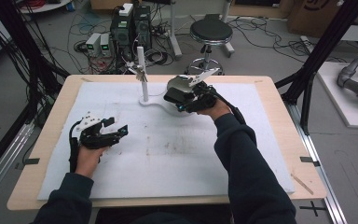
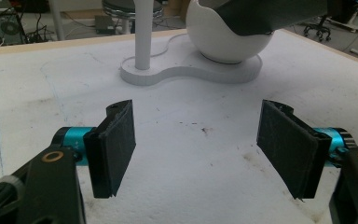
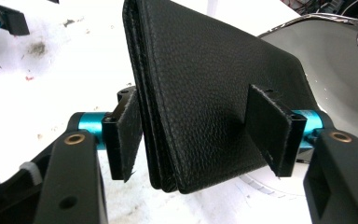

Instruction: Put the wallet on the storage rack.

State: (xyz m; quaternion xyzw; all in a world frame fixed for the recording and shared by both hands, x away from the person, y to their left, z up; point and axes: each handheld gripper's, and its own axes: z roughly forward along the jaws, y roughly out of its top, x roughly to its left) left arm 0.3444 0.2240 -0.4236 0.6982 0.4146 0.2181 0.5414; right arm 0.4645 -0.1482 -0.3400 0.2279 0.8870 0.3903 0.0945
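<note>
A black leather wallet [image 3: 205,79] stands on edge between the jaws of my right gripper [image 3: 200,140]. Both pads touch it, so the gripper is shut on it. In the high view the right gripper [image 1: 179,97] holds the wallet [image 1: 173,95] just over a white bowl [image 2: 223,42] on a white stand [image 1: 156,103]. From the left gripper view the wallet [image 2: 270,16] lies across the bowl's top. My left gripper [image 1: 116,127] hovers low over the white mat at the left, open, with nothing between its pads [image 2: 114,144].
A white pole [image 1: 142,70] rises from the stand's left end with keys [image 1: 139,71] hanging on it. The white mat [image 1: 177,154] covers most of the wooden table [image 1: 51,121]. A stool [image 1: 209,32], computers and cables stand on the floor behind.
</note>
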